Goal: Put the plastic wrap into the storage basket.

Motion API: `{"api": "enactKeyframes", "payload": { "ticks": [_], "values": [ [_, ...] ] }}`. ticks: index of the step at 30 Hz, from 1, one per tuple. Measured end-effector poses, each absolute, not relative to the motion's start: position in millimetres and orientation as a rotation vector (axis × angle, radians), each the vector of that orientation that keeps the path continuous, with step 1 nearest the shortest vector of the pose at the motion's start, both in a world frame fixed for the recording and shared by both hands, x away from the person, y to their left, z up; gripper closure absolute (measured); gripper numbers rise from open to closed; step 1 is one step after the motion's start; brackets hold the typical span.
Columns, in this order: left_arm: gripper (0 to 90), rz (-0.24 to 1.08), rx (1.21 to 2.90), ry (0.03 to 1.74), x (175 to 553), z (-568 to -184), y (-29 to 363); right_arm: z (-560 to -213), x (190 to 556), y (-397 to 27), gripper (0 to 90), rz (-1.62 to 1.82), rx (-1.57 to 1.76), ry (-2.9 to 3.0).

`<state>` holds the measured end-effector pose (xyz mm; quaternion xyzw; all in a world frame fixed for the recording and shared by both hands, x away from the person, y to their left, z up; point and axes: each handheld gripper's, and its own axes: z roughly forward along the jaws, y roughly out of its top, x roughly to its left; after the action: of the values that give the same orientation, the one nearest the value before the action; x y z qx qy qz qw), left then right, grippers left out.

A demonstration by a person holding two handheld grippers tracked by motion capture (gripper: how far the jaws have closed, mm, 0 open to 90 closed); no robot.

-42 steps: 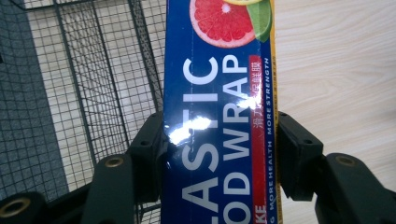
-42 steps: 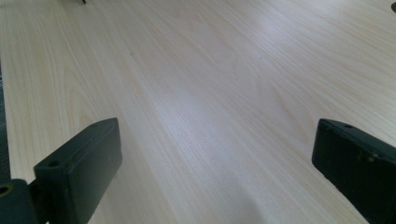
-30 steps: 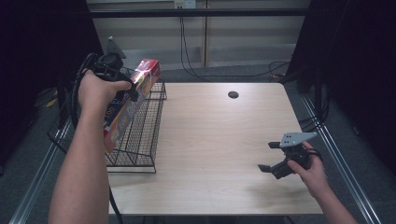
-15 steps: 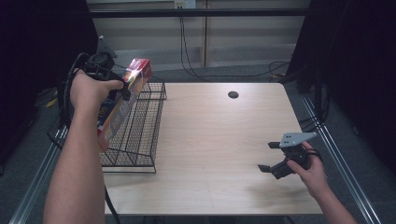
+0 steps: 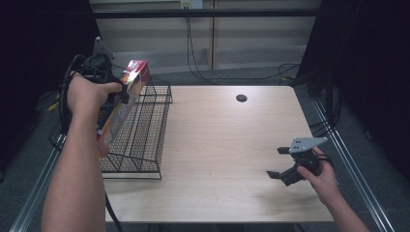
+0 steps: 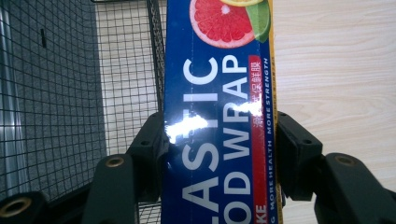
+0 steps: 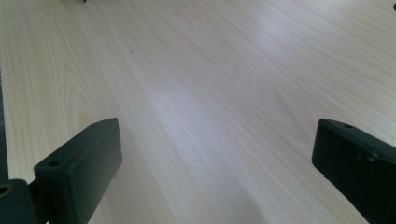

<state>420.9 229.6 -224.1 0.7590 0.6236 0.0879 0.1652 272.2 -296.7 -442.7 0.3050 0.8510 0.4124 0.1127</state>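
A long blue plastic-wrap box (image 5: 121,104) with a grapefruit picture and a red end hangs tilted over the black wire basket (image 5: 145,140) at the table's left. My left gripper (image 5: 116,94) is shut on it, high above the basket. In the left gripper view both pads press the sides of the box (image 6: 219,116), with the basket's mesh (image 6: 56,93) below. My right gripper (image 5: 280,162) rests low over the table at the right, open and holding nothing. Its two fingers (image 7: 79,163) stand wide apart over bare wood.
The light wooden table (image 5: 222,145) has a dark round hole (image 5: 241,98) near its far edge. Metal rails run along both sides of the table. Cables hang behind the far edge, and dark curtains stand at left and right.
My left hand has shifted the box a little to the left and back, over the basket's left side. The right gripper has stayed put.
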Motion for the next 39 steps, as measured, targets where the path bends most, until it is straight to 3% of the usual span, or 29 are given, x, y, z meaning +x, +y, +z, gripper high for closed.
{"api": "enactKeyframes", "payload": {
  "ticks": [39],
  "values": [
    [43.6, 0.322, 1.973, 2.003, 419.9, -262.1, 271.0, -444.9, 273.0, -295.1, 1.7, 1.230, 0.889, 2.503]
  ]
}}
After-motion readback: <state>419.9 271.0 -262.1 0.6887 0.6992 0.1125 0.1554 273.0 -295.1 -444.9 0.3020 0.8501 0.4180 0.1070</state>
